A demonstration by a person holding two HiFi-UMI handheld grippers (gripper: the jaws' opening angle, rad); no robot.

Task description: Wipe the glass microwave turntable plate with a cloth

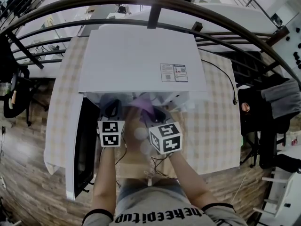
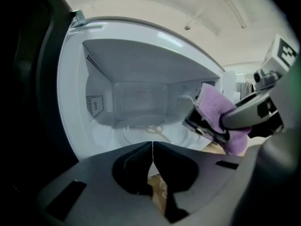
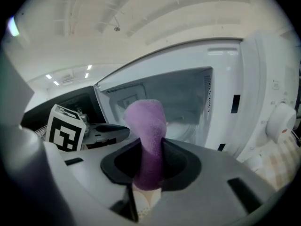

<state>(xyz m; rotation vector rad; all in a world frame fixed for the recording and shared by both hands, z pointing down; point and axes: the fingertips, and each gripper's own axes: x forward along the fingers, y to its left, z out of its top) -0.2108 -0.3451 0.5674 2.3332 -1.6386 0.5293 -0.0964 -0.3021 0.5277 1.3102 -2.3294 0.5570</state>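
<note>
The white microwave (image 1: 141, 55) stands with its door (image 1: 85, 147) swung open to the left. In the left gripper view the glass turntable plate (image 2: 141, 134) lies flat on the cavity floor. My left gripper (image 2: 153, 147) is shut on nothing, just outside the opening and low. My right gripper (image 3: 148, 145) is shut on a purple cloth (image 3: 146, 126) that sticks up between its jaws. From the left gripper view this cloth (image 2: 214, 109) hangs at the right edge of the opening, above the plate and apart from it. In the head view both grippers (image 1: 112, 112) (image 1: 151, 113) sit side by side at the cavity mouth.
The microwave rests on a table with a checked cloth (image 1: 214, 126). A black power cable (image 1: 225, 79) runs off to the right. The open door (image 2: 33, 102) stands close on the left. A curved dark railing (image 1: 155, 4) runs behind the table; wooden floor lies below.
</note>
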